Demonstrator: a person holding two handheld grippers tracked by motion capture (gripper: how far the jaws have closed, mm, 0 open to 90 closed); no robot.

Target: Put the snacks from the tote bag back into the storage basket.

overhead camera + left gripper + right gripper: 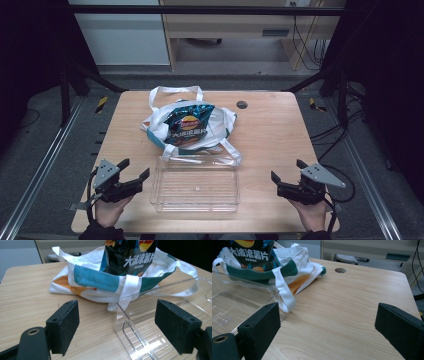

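In the high view, a wooden surface (270,130) carries a white cloth bag (190,125) in the middle, with a dark chip packet (189,125) lying in its mouth. Just near of the bag stands a clear plastic box (196,186), and one bag strap lies over its far edge. The left claw (136,171) is beside the box on the left, jaws apart and holding nothing. The right claw (287,171) is on the right side, also apart and empty.

In the left gripper view, the left claw (116,322) frames the near left corner of the box (150,322), with the bag (100,282) behind it.

In the right gripper view, the right claw (328,323) stands wide over bare wood; the bag (297,267) and box (239,300) are at the left.
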